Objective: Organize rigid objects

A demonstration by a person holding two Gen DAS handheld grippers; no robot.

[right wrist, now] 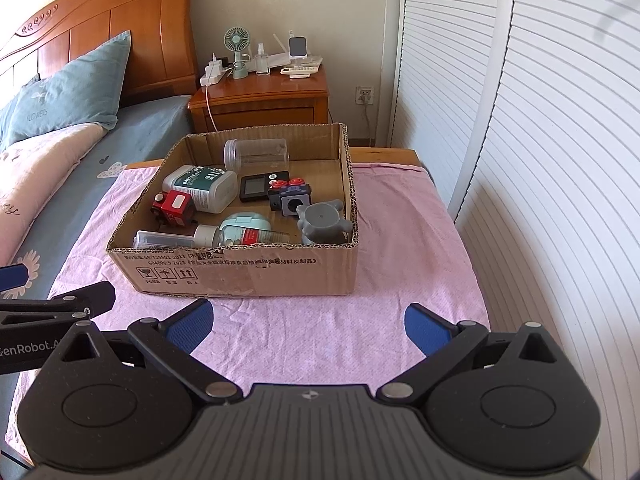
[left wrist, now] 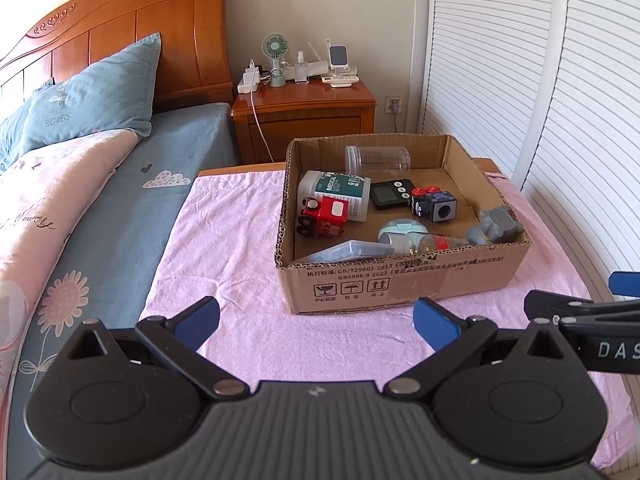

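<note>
A cardboard box (left wrist: pixel 404 280) (right wrist: pixel 240 272) stands on a pink cloth (left wrist: pixel 224 240) (right wrist: pixel 404 240). Inside lie a clear jar (left wrist: pixel 376 159) (right wrist: pixel 256 154), a white-green bottle (left wrist: pixel 336 192) (right wrist: pixel 202 186), a red toy car (left wrist: pixel 322 222) (right wrist: pixel 174 207), a black timer (left wrist: pixel 389 195) (right wrist: pixel 258 187), a black cube toy (left wrist: pixel 434 204) (right wrist: pixel 290 196), a grey figure (left wrist: pixel 496 226) (right wrist: pixel 322 222), a small pill bottle (left wrist: pixel 424 243) (right wrist: pixel 236 235) and a clear flat case (left wrist: pixel 352 249) (right wrist: pixel 154 239). My left gripper (left wrist: pixel 316 326) and right gripper (right wrist: pixel 308 330) hover open in front of the box, nothing between their fingers.
A bed with a blue pillow (left wrist: pixel 92 100) and pink quilt (left wrist: pixel 48 208) lies to the left. Behind the box stands a wooden nightstand (left wrist: pixel 304 120) (right wrist: pixel 260 100) with a small fan (left wrist: pixel 275 58) and chargers. White louvred doors (left wrist: pixel 520 80) (right wrist: pixel 540 140) line the right side.
</note>
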